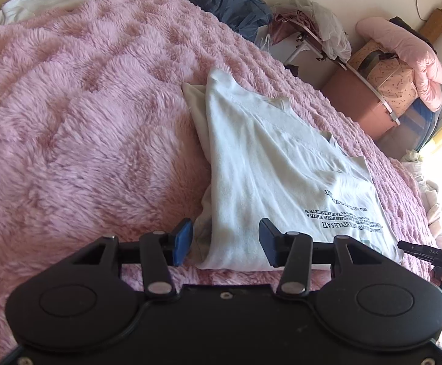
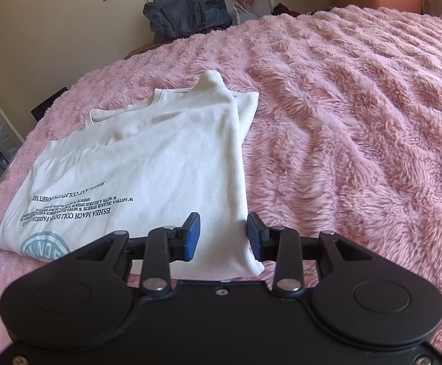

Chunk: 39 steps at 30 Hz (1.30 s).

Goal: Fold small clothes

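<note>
A white T-shirt [image 1: 266, 170] with black print and a blue round logo lies on the pink fluffy blanket [image 1: 84, 121], its sides folded in. My left gripper [image 1: 225, 241] is open, its blue pads straddling the shirt's near left corner just above the cloth. The shirt also shows in the right wrist view [image 2: 148, 164]. My right gripper [image 2: 222, 235] is open, its pads either side of the shirt's near right corner. The right gripper's tip shows at the right edge of the left wrist view [image 1: 422, 252].
The blanket [image 2: 358, 121] covers the bed. A dark blue bag [image 2: 187, 12] sits past the far edge. White cloth [image 1: 44, 3] lies at the far left. Boxes and pink bedding [image 1: 403, 60] stand beside the bed, along with a folding rack [image 1: 321, 39].
</note>
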Each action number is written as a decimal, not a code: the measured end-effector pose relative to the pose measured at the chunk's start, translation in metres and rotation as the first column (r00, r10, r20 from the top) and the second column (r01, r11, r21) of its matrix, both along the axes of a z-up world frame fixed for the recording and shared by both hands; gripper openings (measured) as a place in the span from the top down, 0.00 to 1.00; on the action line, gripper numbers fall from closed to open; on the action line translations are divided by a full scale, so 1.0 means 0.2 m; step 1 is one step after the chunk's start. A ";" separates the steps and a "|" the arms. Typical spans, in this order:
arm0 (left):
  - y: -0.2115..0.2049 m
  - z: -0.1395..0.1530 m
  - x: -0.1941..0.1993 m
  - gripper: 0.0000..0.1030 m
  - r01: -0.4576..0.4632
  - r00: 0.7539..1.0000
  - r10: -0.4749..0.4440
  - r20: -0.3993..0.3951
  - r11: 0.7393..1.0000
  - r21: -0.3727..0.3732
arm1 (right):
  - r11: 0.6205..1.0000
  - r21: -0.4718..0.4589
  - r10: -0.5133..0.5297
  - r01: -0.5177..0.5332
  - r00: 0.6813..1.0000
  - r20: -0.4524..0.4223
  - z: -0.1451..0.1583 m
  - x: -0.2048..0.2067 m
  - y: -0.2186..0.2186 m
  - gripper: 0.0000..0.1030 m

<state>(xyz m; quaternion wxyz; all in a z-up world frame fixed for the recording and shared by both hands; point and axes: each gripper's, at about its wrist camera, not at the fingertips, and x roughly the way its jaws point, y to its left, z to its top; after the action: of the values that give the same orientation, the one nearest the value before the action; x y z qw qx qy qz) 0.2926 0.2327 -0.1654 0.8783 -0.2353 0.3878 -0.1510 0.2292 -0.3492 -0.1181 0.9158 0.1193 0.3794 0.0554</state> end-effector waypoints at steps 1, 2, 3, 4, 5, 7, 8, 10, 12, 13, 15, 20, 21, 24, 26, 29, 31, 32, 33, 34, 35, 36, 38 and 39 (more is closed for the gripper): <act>-0.01 -0.01 0.00 0.52 0.003 1.000 -0.003 0.000 1.000 0.003 | 1.000 -0.013 0.002 -0.002 1.000 -0.004 -0.01 0.00 0.01 0.58; -0.01 -0.01 0.01 0.53 0.007 1.000 -0.007 0.001 1.000 0.004 | 1.000 -0.020 0.006 -0.006 1.000 -0.006 -0.01 0.00 0.01 0.58; -0.03 -0.01 0.01 0.55 0.016 1.000 -0.016 0.011 1.000 0.002 | 1.000 -0.021 0.015 -0.015 1.000 -0.008 -0.02 0.00 0.02 0.58; -0.04 -0.01 0.01 0.58 0.026 0.999 -0.026 0.022 1.000 0.003 | 1.000 -0.019 0.024 -0.024 1.000 -0.011 -0.02 0.00 0.02 0.58; -0.05 -0.01 0.01 0.60 0.036 0.999 -0.036 0.036 0.999 0.009 | 0.999 -0.018 0.034 -0.034 0.999 -0.017 -0.03 0.01 0.03 0.67; -0.07 0.00 0.01 0.81 0.061 0.997 -0.061 0.041 0.998 0.013 | 0.998 -0.040 0.055 -0.056 0.998 -0.021 -0.05 0.01 0.05 0.93; -0.08 0.00 0.01 0.95 0.059 0.998 -0.059 0.028 0.998 0.025 | 0.997 -0.050 0.064 -0.065 0.998 -0.022 -0.05 0.01 0.06 0.93; -0.06 0.01 0.02 0.98 0.044 0.999 -0.044 0.011 0.999 0.007 | 0.996 -0.048 0.072 -0.073 0.997 -0.012 -0.05 0.00 0.06 0.94; -0.03 0.04 0.01 0.99 0.020 1.000 -0.019 0.018 1.000 -0.021 | 0.998 -0.037 0.055 -0.055 0.998 0.006 -0.03 -0.01 0.05 0.94; -0.01 0.08 0.01 1.00 0.027 0.999 -0.025 0.029 0.999 -0.046 | 0.999 -0.023 0.043 -0.043 0.999 0.024 0.00 -0.03 0.04 0.94; 0.00 0.14 -0.01 1.00 0.045 0.998 -0.043 0.041 0.998 -0.046 | 0.999 -0.005 0.036 -0.036 0.998 0.060 0.06 -0.07 0.01 0.95; -0.01 0.13 0.00 0.99 0.057 0.997 -0.054 -0.061 0.998 0.041 | 0.999 -0.001 0.046 -0.046 0.996 0.079 0.13 -0.17 -0.02 0.96; -0.02 0.09 0.01 0.99 0.057 0.994 -0.051 -0.095 0.997 0.058 | 0.999 -0.011 0.045 -0.044 0.997 0.064 0.10 -0.17 -0.01 0.96; -0.03 -0.06 0.05 0.98 0.030 0.984 -0.017 -0.179 0.997 0.073 | 1.000 -0.002 0.018 -0.018 1.000 0.011 -0.01 -0.17 -0.03 0.96; -0.04 -0.11 0.07 0.94 0.027 0.982 -0.010 -0.188 0.996 0.089 | 1.000 0.021 -0.004 0.004 1.000 -0.012 -0.08 -0.16 -0.04 0.97; -0.05 -0.10 0.07 0.93 0.046 0.983 -0.028 -0.181 0.995 0.094 | 0.999 0.031 -0.025 0.025 0.999 -0.030 -0.17 -0.14 -0.05 0.97; -0.04 -0.05 0.07 0.85 0.079 0.984 -0.064 -0.167 0.993 0.085 | 0.998 0.056 -0.039 0.041 0.999 -0.034 -0.18 -0.14 -0.06 0.97; -0.04 -0.03 0.06 0.66 0.084 0.984 -0.069 -0.163 0.992 0.090 | 0.997 0.059 -0.040 0.042 0.999 -0.036 -0.17 -0.14 -0.06 0.94; -0.03 0.00 0.06 0.59 0.080 0.985 -0.063 -0.163 0.992 0.102 | 0.997 0.057 -0.047 0.049 0.998 -0.037 -0.16 -0.15 -0.07 0.89; -0.01 0.03 0.05 0.58 0.077 0.987 -0.059 -0.151 0.990 0.114 | 0.997 0.048 -0.054 0.056 0.998 -0.041 -0.14 -0.15 -0.07 0.74; 0.00 0.05 0.05 0.58 0.074 0.988 -0.056 -0.142 0.990 0.120 | 0.998 0.033 -0.060 0.062 0.997 -0.042 -0.13 -0.16 -0.06 0.67; 0.01 0.08 0.04 0.58 0.069 0.990 -0.053 -0.131 0.990 0.121 | 0.998 0.007 -0.070 0.070 0.997 -0.032 -0.10 -0.17 -0.06 0.67; 0.02 0.15 0.04 0.58 0.050 0.996 -0.041 -0.082 0.994 0.099 | 0.996 -0.041 -0.073 0.073 0.997 0.005 -0.04 -0.18 -0.03 0.67; 0.02 0.17 0.04 0.58 0.046 0.997 -0.040 -0.063 0.995 0.088 | 0.996 -0.057 -0.066 0.069 0.997 0.040 0.00 -0.20 -0.01 0.67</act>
<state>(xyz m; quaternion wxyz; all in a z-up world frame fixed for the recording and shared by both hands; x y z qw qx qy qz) 0.3009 0.2365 -0.1306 0.8723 -0.1917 0.4259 -0.1450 0.1900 -0.3510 -0.1191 0.9272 0.1044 0.3593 0.0157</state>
